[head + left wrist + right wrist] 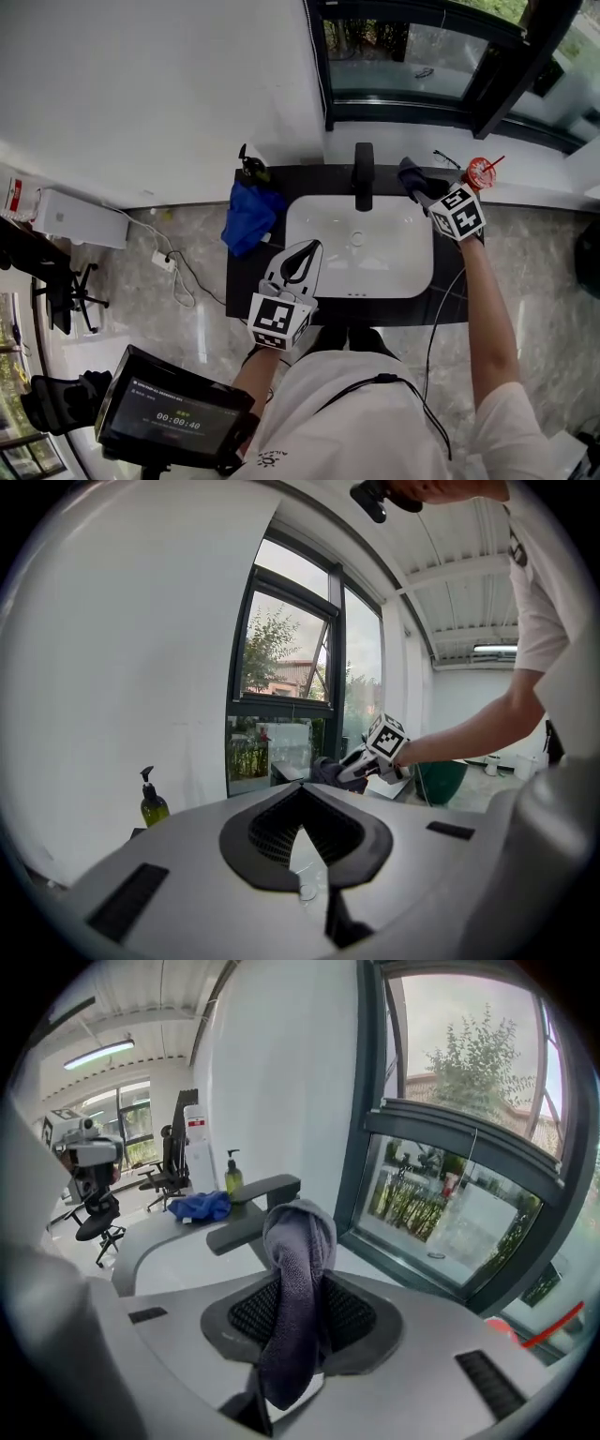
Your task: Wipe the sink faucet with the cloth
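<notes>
The right gripper [419, 190] pinches the soft, limp, light cloth [296, 1269] at its bunched middle, the surest hold, at the faucet's [364, 176] three o'clock, while the left gripper [306, 251], pressed together on nothing, hangs over the sink [403, 255].

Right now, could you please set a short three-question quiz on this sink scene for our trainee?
1. True or false: the right gripper has its jaws shut on a grey cloth.
2. What lies on the black counter to the left of the sink in the head view? A) a blue cloth B) a red cup C) a sponge
3. Which gripper holds nothing?

Key: 1 true; 2 A; 3 the left gripper.
</notes>
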